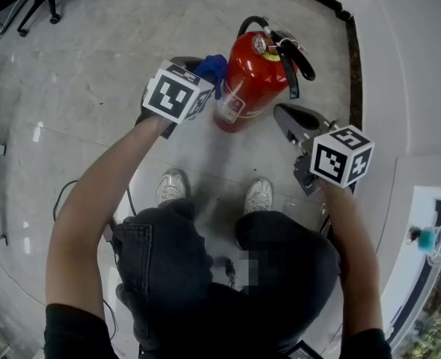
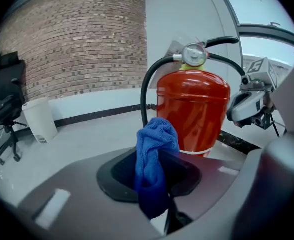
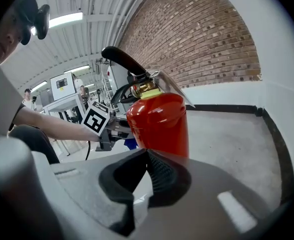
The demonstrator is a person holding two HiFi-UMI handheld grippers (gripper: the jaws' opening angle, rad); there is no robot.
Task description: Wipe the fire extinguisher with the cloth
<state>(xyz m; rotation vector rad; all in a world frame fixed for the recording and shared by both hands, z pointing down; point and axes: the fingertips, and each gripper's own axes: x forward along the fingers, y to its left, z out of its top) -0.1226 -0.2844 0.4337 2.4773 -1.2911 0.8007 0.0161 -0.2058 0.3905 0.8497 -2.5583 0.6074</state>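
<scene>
Office chair: a black chair (image 2: 2, 109) stood at the far left of the left gripper view, with a white bin (image 2: 38, 119) beside it against the brick wall (image 2: 77, 44).
Floor: pale stone tiles (image 1: 85, 58) carried everything; the person's two light shoes (image 1: 172, 187) stood on them just short of the extinguisher.
Left tool: the left tool (image 1: 204, 67) reached in from the left, pointing down toward the extinguisher; its jaws were partway closed and clamped on the cloth.
Cloth: a bunched blue cloth (image 2: 155, 149) stood up out of the left tool's jaws, just beside the left flank of the red cylinder; whether it touched the metal could not be told.
Fire extinguisher: the red fire extinguisher (image 1: 251, 77) stood upright on the floor between the two tools, with a black hose (image 2: 146, 94) curving down its left side, a round gauge (image 2: 193, 54) on top and a white label (image 1: 232, 108) low on the body.
Right tool: the right tool (image 1: 282, 112) lay just beside the lower right of the cylinder, jaws pressed together with nothing between them.
Border: a dark strip (image 1: 353, 51) ran along the floor at the right, next to the white wall.
</scene>
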